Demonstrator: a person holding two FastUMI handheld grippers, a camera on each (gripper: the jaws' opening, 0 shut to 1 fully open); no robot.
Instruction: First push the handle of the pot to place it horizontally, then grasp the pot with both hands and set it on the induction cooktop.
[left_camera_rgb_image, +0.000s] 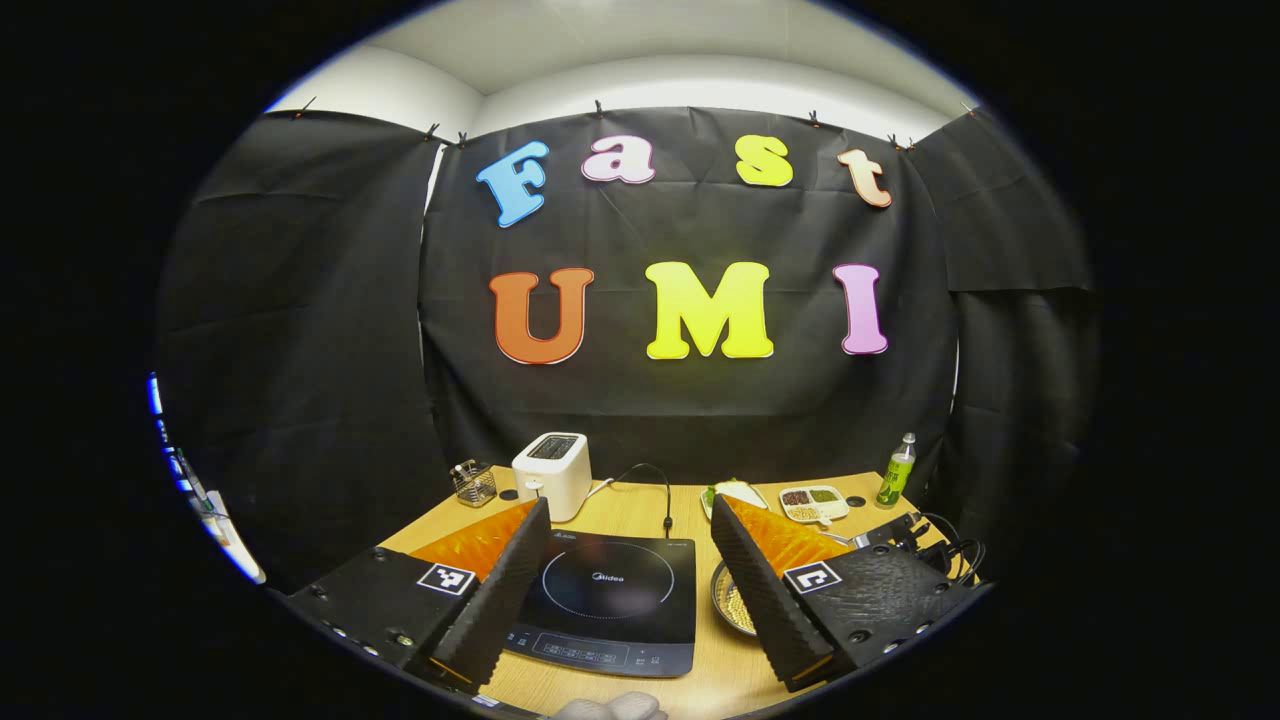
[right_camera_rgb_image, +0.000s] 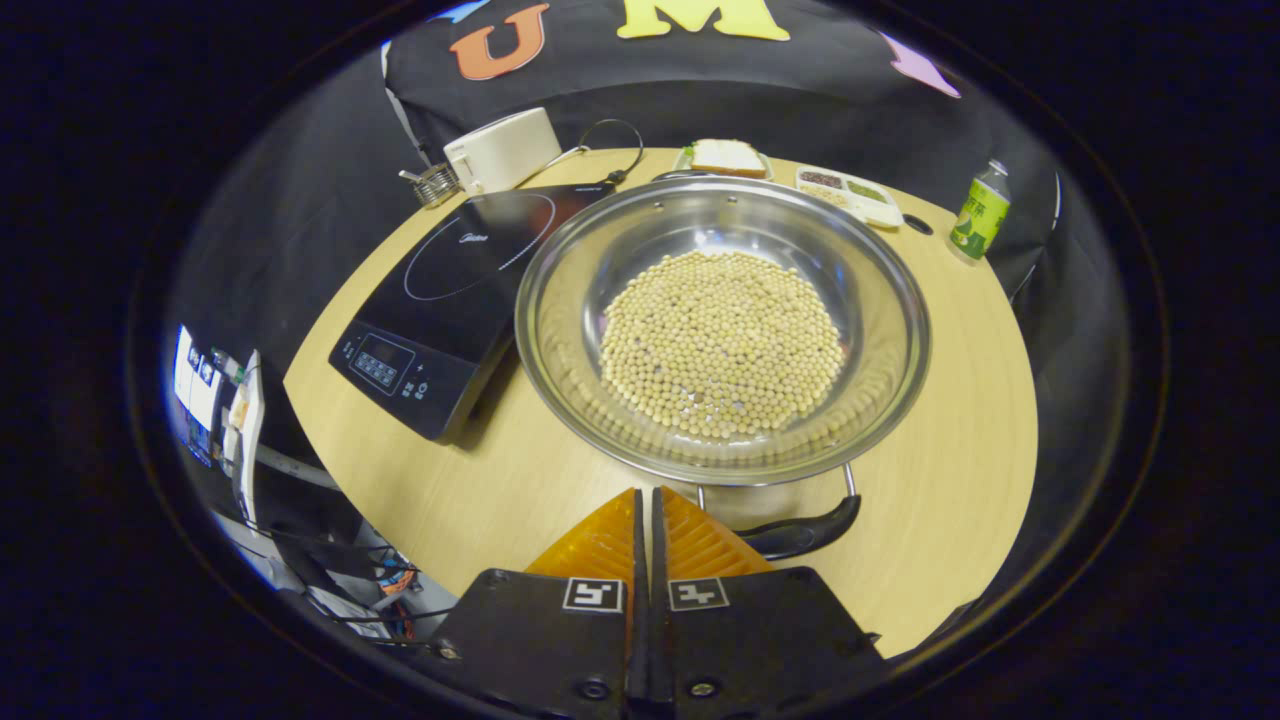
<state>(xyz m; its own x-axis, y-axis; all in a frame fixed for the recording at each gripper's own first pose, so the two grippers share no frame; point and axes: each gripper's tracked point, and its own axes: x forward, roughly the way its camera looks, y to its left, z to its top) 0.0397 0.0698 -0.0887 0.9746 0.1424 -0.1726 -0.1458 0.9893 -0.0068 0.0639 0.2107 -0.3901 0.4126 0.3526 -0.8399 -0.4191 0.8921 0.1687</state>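
A steel pot (right_camera_rgb_image: 720, 330) with a layer of pale beans in it stands on the wooden table (right_camera_rgb_image: 960, 420), just right of the black induction cooktop (right_camera_rgb_image: 450, 290). Its black handle (right_camera_rgb_image: 805, 535) lies on the near side, below the rim. My right gripper (right_camera_rgb_image: 647, 495) is shut with nothing in it, its tips close to the pot's near rim and just left of the handle. In the left gripper view my left gripper (left_camera_rgb_image: 630, 570) stands open above the cooktop (left_camera_rgb_image: 605, 600). A sliver of the pot (left_camera_rgb_image: 738, 608) shows behind its right finger.
At the table's back stand a white toaster (right_camera_rgb_image: 500, 150), a wire basket (right_camera_rgb_image: 432, 185), a plate with a sandwich (right_camera_rgb_image: 727, 157), a divided tray of beans (right_camera_rgb_image: 850, 195) and a green bottle (right_camera_rgb_image: 978, 215). A cable (left_camera_rgb_image: 655, 490) runs to the cooktop.
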